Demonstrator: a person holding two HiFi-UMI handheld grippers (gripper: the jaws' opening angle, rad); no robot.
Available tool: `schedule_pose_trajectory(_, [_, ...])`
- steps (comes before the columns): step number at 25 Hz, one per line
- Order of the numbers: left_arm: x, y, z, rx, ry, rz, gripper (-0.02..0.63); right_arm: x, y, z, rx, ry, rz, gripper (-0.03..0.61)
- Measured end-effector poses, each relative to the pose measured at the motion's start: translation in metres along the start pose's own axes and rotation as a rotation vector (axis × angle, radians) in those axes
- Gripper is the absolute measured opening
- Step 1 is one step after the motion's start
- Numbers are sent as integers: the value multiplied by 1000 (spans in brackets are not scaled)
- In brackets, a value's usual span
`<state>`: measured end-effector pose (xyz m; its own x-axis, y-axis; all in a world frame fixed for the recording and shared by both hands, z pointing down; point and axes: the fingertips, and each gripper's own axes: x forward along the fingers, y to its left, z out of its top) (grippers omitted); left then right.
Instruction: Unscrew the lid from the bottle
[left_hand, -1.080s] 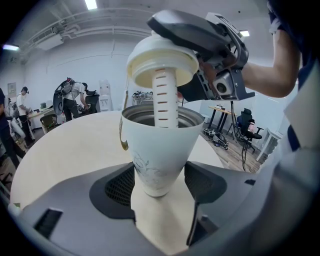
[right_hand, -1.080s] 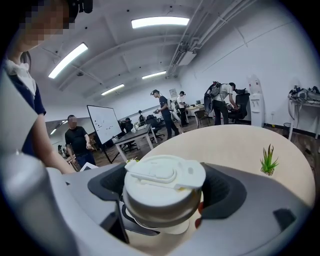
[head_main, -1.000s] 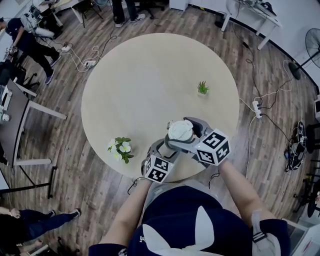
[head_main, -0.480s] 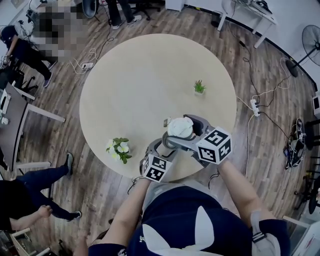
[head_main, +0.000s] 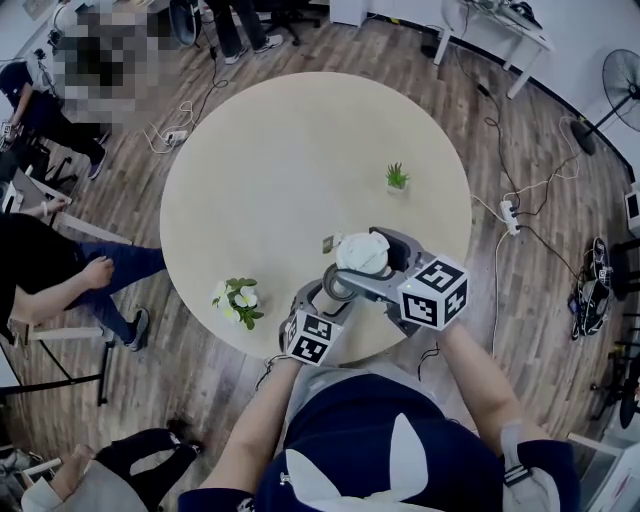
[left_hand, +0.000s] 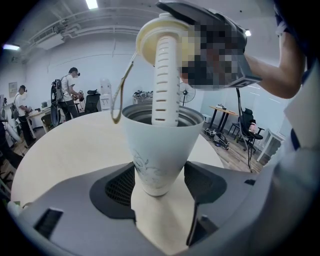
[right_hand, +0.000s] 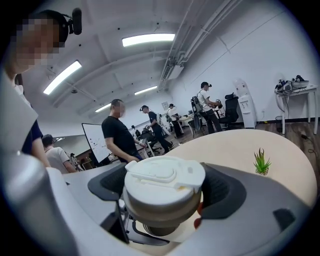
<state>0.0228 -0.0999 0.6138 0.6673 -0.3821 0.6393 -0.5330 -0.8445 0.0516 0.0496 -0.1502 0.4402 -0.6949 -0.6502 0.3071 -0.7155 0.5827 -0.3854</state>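
A white bottle (left_hand: 155, 150) with a faint drawing stands upright on the table, and my left gripper (left_hand: 157, 175) is shut on its lower body. Its cream lid (left_hand: 160, 40) hangs above the open mouth, off the bottle. A perforated white tube (left_hand: 167, 80) under the lid still reaches down into the mouth, and a thin strap (left_hand: 122, 95) hangs beside it. My right gripper (right_hand: 162, 195) is shut on the lid (right_hand: 162, 187) from the sides. From the head view the lid (head_main: 362, 253) hides the bottle, with the left gripper (head_main: 330, 290) below it and the right gripper (head_main: 365, 258) around it.
The round beige table (head_main: 280, 150) carries a small green plant (head_main: 397, 177) at the far right and a white flower bunch (head_main: 238, 297) at the near left. A seated person (head_main: 60, 275) is left of the table. Cables (head_main: 520, 200) lie on the wooden floor.
The lid and right gripper have shifted slightly up and away over the bottle. The left gripper keeps its hold. A person has come to sit at the left of the table.
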Motion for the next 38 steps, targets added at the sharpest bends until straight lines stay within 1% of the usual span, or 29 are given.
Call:
schedule_pose_trajectory(4, [-2,-1,3,2,5,2,320,-7,0,9,31,-33,5,456])
schedule_pose_trajectory(11, [0,-1,1,-1,12,2,319,-17,-8,19,113,-97,17,456])
schedule_pose_trajectory(17, [0,0,1,-2,14,4,318,-26,-11,29,142,-140,5,456])
schedule_pose_trajectory(23, [-1,0,-1,-2,15,6,318,-33,-10,35,181,-189,11,456])
schedule_pose_trajectory(38, [0,0,-1,0,17,10,314,-46,-10,42,197,-232,9,456])
